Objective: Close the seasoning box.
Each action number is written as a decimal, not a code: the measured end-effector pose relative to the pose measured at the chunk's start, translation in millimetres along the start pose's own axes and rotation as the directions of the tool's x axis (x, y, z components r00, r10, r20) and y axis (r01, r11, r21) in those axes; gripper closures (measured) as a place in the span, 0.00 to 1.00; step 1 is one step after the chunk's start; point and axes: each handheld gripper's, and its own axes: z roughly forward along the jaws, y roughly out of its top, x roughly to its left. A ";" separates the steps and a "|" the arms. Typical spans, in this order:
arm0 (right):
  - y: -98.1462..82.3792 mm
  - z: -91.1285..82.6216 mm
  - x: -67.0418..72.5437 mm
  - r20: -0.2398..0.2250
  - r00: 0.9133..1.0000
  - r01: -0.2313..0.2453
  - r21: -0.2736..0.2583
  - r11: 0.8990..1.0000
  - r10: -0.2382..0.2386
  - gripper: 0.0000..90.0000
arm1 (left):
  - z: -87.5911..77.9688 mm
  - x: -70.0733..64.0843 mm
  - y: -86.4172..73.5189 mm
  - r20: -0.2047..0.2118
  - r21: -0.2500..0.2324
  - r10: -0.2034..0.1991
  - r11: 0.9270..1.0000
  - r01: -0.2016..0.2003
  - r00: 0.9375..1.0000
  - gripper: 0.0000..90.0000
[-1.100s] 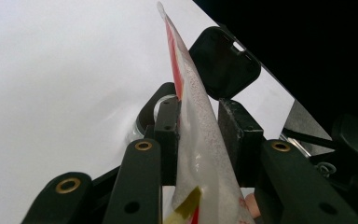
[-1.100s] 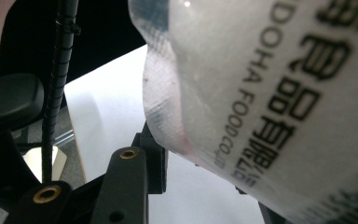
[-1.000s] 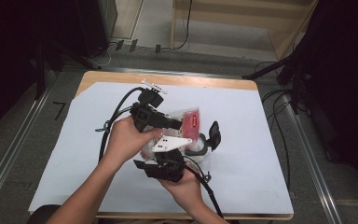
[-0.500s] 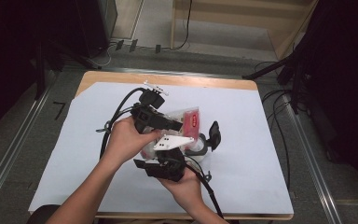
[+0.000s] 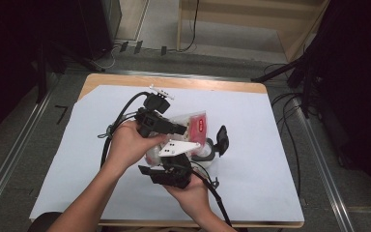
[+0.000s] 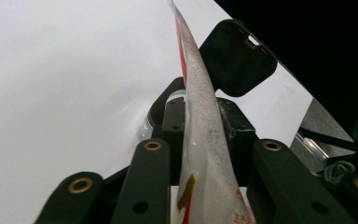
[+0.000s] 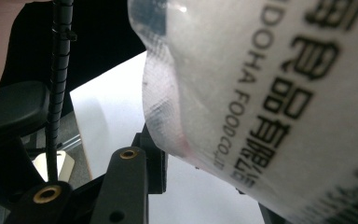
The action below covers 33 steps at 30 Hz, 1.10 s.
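1. The clear plastic bag (image 5: 193,126) with its red label hangs above the middle of the desk (image 5: 251,87), between my two grippers; in the left gripper view it (image 6: 205,135) runs edge-on up between the jaws.
2. My left gripper (image 5: 171,126) has just been closing, and its jaws sit clamped on the bag, one on each face.
3. My right gripper (image 5: 174,166) comes at the bag from the near side. In the right gripper view the bag (image 7: 270,93), with black printed lettering, hangs close in front of the jaws; I cannot tell whether they press on it.
4. Just right of the bag stands a clear jar (image 5: 206,151) with a black flip lid (image 5: 221,140) raised.
5. A white sheet (image 5: 87,159) covers the desk beneath it all.
6. My left hand (image 5: 128,145) holds its gripper from the left, my right hand (image 5: 191,195) from the near edge.
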 end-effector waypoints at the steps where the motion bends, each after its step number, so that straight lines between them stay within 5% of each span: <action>1: 0.0 0.0 0.0 0.000 1.000 0.000 0.000 1.000 0.000 0.71 | -0.1 -0.1 0.1 -0.001 0.002 0.002 1.000 -0.002 1.000 0.87; 33: 1.4 -1.3 4.4 0.008 1.000 0.026 -0.004 1.000 -0.026 0.71 | -2.9 -6.3 2.4 -0.018 -0.013 -0.002 1.000 0.002 1.000 0.87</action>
